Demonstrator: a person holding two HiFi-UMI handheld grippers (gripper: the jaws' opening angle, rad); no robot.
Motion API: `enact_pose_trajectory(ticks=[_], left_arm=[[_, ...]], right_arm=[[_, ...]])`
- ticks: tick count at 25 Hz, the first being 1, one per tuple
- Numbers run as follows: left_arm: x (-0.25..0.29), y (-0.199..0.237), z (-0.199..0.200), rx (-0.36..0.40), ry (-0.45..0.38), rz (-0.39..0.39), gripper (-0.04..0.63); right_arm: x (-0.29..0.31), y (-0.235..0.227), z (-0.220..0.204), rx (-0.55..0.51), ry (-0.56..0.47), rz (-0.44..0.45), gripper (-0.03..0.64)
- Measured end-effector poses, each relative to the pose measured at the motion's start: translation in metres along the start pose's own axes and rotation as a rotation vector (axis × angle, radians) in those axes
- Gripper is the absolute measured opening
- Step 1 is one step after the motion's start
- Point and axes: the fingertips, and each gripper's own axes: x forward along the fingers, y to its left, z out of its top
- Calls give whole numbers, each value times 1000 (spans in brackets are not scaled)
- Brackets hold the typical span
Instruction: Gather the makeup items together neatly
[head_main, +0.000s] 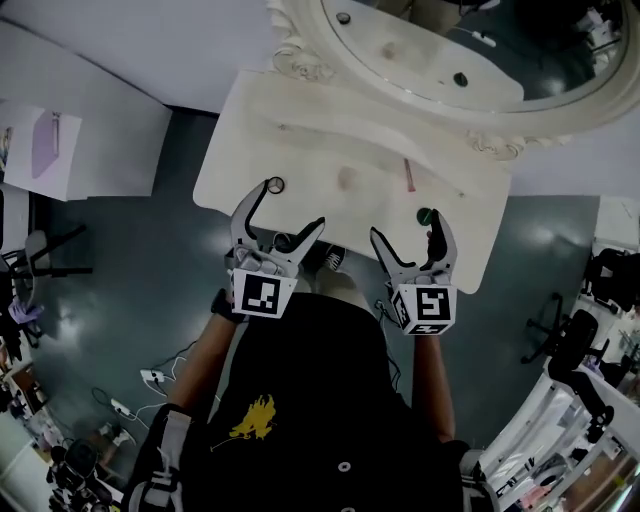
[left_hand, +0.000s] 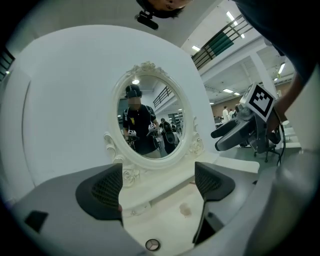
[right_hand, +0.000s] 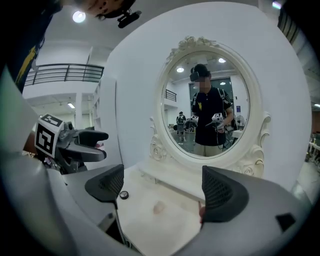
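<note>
Left gripper (head_main: 295, 205) and right gripper (head_main: 406, 225) hover side by side over the front edge of a cream vanity table (head_main: 300, 130), both aimed toward its oval mirror (head_main: 430, 50). Each has its jaws spread wide with only bare tabletop showing in the gap, so neither pinches anything. The makeup items lie scattered and well apart across the table. A small round compact (head_main: 275, 185) sits near the front left corner, just beside the tip of the left gripper's outer jaw; in the left gripper view it shows low down between the jaws (left_hand: 152, 244), and in the right gripper view it lies just beside the left-hand jaw (right_hand: 123, 195). A thin pink stick (head_main: 409, 175) lies farther in on the right side, ahead of the right gripper, and only its end peeks out at the inner edge of that gripper's right-hand jaw (right_hand: 201, 212). A dark green round item (head_main: 424, 215) rests close to the right gripper's outer jaw near the front right edge; whether it touches the jaw I cannot tell. A pale beige blot (head_main: 347, 178) marks the middle of the tabletop, between the compact and the stick. The mirror reflects the person standing with both grippers raised (right_hand: 210, 115).
</note>
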Motion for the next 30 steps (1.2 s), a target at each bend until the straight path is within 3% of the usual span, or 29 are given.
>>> enact_pose_trajectory(ticks=[5,14,19,30], left_arm=[[12,1,-31,-92,28,-16,459],[9,27,-78,-126,113,-9,459],[9,29,-83,-163,129,-9,459],[12,32,-82,-175,128,-6,458]], right_arm=[[33,13,-18,-48,61,-18,495],[84,25,-48,-97,149,-50,462],[106,20,-72,-98,201,-49,445],[147,29,-132,-222,337,12,408]])
